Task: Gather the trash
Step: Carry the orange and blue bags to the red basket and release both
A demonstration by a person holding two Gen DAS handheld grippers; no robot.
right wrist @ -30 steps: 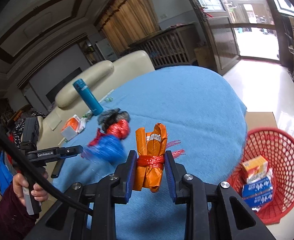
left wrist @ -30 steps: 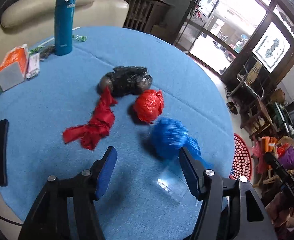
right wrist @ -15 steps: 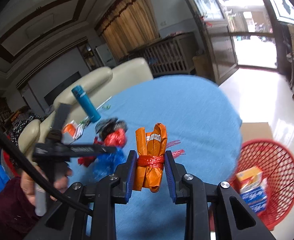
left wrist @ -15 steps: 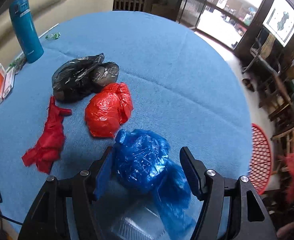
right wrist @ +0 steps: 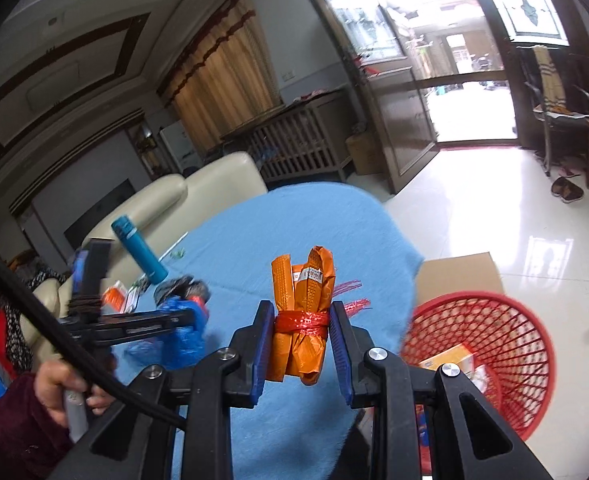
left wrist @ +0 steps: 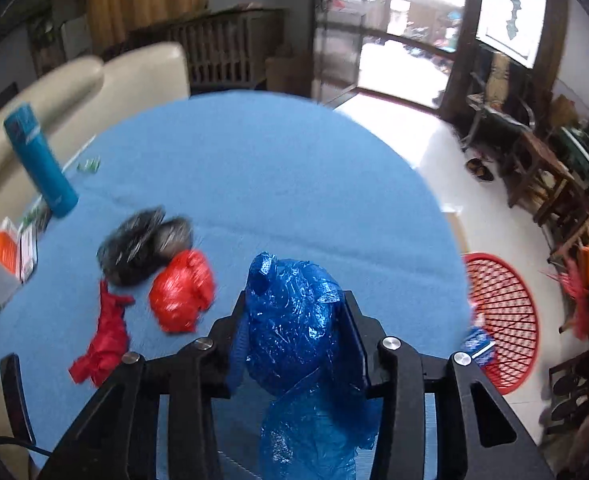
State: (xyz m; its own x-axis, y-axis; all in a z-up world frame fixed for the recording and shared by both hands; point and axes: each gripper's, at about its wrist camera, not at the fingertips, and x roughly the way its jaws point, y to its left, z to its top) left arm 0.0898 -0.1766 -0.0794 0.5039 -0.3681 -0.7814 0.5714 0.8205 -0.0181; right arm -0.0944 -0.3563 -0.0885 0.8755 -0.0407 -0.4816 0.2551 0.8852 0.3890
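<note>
Left gripper (left wrist: 294, 320) has just closed its fingers on the blue bag (left wrist: 294, 320), right gripper (right wrist: 300, 344) clamps the orange bundle (right wrist: 302, 320) beside the part-filled red basket (right wrist: 494, 320), while red and black bags wait on the tabletop (left wrist: 274, 176).

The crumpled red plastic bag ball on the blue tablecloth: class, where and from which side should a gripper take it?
Grip the crumpled red plastic bag ball across its rounded middle, coming from above; probably fingers left and right, avoiding the black bag behind.
</note>
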